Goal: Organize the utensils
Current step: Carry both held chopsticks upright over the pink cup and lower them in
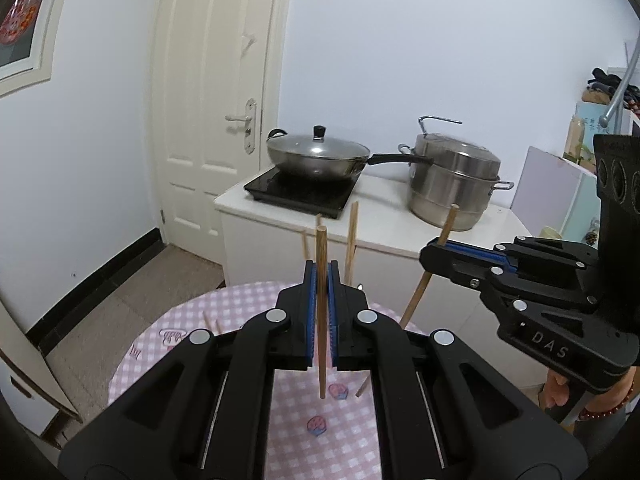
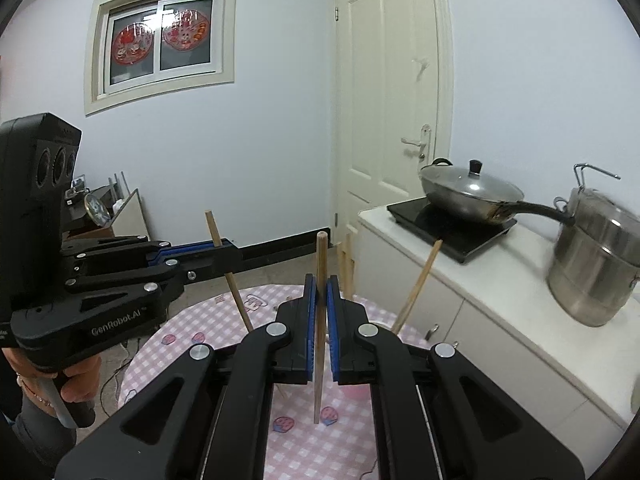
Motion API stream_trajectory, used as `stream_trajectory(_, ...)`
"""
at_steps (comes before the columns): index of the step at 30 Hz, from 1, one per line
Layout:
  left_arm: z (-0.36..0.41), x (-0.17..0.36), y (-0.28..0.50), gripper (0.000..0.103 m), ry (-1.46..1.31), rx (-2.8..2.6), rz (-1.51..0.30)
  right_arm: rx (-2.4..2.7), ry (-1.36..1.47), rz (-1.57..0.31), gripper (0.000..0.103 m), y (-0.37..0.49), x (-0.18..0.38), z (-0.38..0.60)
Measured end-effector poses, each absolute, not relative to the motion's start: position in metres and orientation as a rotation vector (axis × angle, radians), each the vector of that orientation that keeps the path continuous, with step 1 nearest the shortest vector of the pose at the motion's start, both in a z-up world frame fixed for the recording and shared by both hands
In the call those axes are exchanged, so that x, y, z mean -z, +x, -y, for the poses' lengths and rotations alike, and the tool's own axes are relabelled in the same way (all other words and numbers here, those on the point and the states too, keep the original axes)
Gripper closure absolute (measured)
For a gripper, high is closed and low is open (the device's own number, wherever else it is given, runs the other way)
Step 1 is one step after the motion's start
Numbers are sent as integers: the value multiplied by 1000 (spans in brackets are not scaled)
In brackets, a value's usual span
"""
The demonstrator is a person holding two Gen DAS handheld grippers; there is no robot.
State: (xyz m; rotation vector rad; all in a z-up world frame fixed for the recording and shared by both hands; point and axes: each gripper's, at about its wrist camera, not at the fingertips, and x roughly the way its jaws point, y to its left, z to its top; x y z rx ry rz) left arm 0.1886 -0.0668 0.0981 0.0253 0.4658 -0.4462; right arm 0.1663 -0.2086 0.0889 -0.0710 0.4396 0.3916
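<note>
A chopstick point(image 1: 321, 312) stands upright between the jaws of the left gripper point(image 1: 321, 280), above the bench point(image 1: 248, 304). To its right, the right gripper point(image 1: 434, 250) holds another chopstick point(image 1: 428, 276), tilted. Behind the bench stands a counter point(image 1: 384, 224): on it a cooktop point(image 1: 300, 194) carrying a wok point(image 1: 316, 156), with a steamer point(image 1: 452, 184) to the right.

You see a lidded wok point(image 1: 318, 156) sitting on a black induction cooktop point(image 1: 300, 194) on the white counter point(image 1: 384, 224), its long handle reaching toward a steel steamer pot point(image 1: 454, 184) beside it. Behind them stands a white door point(image 1: 216, 112); a window point(image 2: 160, 42) shows red paper cutouts.
</note>
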Motion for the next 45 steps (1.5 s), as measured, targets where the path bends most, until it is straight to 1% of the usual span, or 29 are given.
stream_trajectory(15,115,-126,198,98,70,481,-428,-302,-72,-369,99,166,-121,242)
stream_trajectory(29,125,-138,221,98,-13,433,-356,-238,-34,-339,99,180,-126,260)
stream_trajectory(39,132,-122,224,97,-53,371,-249,-205,10,-320,99,194,-125,269)
stream_trajectory(45,141,-100,230,97,-46,353,-214,-178,17,-290,99,198,-123,268)
